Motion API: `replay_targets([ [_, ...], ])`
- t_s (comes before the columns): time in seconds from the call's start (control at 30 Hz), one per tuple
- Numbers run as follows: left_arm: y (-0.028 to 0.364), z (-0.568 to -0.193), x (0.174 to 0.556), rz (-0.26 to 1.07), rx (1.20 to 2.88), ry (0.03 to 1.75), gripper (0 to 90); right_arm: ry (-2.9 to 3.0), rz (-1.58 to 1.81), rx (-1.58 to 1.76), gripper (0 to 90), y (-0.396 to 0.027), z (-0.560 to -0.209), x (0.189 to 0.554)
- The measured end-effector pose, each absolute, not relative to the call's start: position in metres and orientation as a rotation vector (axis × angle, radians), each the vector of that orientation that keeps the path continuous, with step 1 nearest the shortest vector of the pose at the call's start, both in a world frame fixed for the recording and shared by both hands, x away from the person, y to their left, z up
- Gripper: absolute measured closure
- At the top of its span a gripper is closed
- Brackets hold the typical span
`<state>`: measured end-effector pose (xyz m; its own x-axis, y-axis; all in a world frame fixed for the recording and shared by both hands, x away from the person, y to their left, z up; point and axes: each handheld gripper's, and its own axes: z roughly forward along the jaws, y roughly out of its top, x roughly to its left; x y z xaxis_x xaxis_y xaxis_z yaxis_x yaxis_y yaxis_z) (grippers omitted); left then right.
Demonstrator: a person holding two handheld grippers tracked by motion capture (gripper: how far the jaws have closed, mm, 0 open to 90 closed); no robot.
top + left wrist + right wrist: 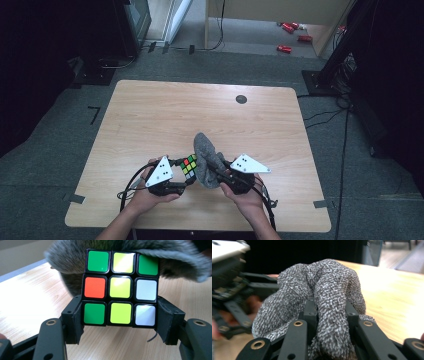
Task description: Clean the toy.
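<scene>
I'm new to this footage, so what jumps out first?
A bright Rubik's cube clamped in the left tool, green, yellow, orange and white stickers facing its camera. Beside it near the table's front edge, the right tool pinches a grey knitted cloth, which drapes against the cube.

Desk lying bare on far and left sides, giving passing room; grey cloth and cube crowding the near middle.

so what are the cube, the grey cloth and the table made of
Cube: looks like hard black plastic with glossy coloured stickers or tiles; glare on the faces. Cloth: a soft, fuzzy knit or terry-like fabric, speckled grey and white, matte, bunching in folds. Table: pale wood grain, smooth, probably laminate or veneer rather than solid wood.
</scene>
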<state>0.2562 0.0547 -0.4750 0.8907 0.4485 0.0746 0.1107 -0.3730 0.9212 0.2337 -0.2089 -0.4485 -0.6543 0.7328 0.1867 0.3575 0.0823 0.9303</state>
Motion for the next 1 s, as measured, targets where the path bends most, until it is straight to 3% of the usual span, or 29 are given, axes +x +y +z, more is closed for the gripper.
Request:
replay_targets([
  [0.7, 0.053, -0.476, 0.255, 0.373, 1.943, 0.407, 34.4, 2.084, 1.593, 0.926, 72.8, -0.188, -0.43, 0.219],
  [1.0, 0.056, -0.477, 0.259, 0.373, 1.935, 0.445, 34.4, 2.018, 1.501, 1.127, 73.2, -0.217, -0.446, 0.238],
])
